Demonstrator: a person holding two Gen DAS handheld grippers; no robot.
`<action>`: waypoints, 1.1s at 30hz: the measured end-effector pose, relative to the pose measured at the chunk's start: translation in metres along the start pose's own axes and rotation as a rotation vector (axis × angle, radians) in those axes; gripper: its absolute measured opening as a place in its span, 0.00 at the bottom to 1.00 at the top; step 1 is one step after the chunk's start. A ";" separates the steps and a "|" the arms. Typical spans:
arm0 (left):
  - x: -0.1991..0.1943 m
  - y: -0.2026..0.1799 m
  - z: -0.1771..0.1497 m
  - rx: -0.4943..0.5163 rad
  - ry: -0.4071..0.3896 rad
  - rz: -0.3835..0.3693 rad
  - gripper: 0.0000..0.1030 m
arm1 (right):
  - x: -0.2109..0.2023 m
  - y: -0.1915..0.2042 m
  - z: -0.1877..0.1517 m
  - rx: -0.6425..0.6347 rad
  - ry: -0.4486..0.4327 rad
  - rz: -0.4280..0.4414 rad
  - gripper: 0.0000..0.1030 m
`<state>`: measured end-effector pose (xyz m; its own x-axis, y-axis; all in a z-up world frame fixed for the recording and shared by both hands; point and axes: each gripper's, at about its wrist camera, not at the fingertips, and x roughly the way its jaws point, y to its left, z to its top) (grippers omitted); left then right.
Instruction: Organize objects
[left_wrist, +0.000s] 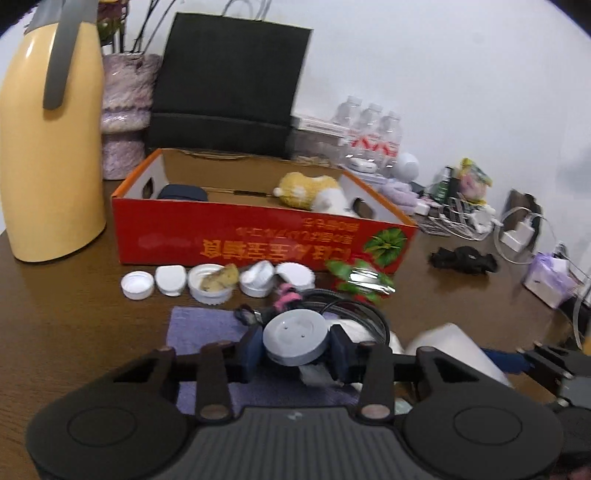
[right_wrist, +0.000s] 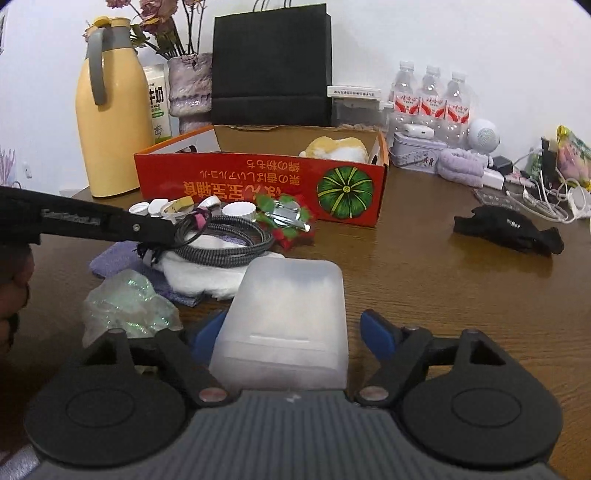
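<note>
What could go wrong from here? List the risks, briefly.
1. The left gripper pinches the grey puck by its edges alone; it may slip out.
2. The braided cable coiled behind it may snag and drag the white caps.
3. The right gripper straddles the translucent box off-centre; closing may shove it sideways.

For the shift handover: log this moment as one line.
left hand-held gripper: pads against grey round puck | right hand-held gripper: open around translucent white plastic case | orange cardboard box: plush toy inside
</note>
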<state>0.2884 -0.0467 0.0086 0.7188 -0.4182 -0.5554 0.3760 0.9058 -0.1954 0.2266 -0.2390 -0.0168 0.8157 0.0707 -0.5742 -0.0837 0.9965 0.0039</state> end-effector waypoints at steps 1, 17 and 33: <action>-0.009 -0.006 -0.004 0.018 -0.015 -0.010 0.37 | -0.004 0.002 0.000 -0.013 -0.015 -0.008 0.84; -0.111 -0.027 -0.084 0.001 0.006 0.041 0.37 | -0.078 0.003 -0.025 0.212 -0.075 0.400 0.57; -0.130 -0.033 -0.087 0.033 -0.084 0.024 0.37 | -0.059 0.056 -0.018 0.004 -0.016 0.283 0.04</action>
<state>0.1322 -0.0162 0.0166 0.7735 -0.4022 -0.4898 0.3763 0.9133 -0.1556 0.1632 -0.1884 0.0024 0.7694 0.3466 -0.5365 -0.3071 0.9373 0.1651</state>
